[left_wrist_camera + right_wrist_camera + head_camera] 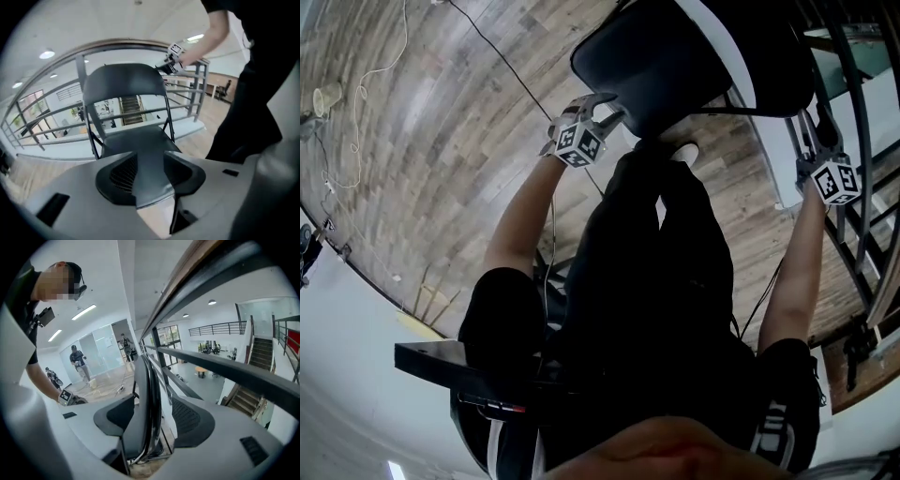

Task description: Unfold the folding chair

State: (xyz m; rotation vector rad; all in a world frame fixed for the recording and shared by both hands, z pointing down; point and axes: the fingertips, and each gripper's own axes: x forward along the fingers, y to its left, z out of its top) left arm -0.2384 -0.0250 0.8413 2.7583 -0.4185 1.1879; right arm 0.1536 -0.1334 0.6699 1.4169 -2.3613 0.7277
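Observation:
The black folding chair stands in front of me by a railing, its seat swung out. In the left gripper view its seat runs towards me under the backrest. My left gripper is shut on the seat's front edge, which fills the gap between the pads; in the head view it sits at the seat's left front corner. My right gripper is open around the backrest's side edge, with a gap at the right pad. It is at the chair's right side.
A grey metal railing runs close behind the chair, with a stairwell beyond it. A thin cable crosses the wood floor on the left. People stand far off by a glass wall. A black device hangs at my chest.

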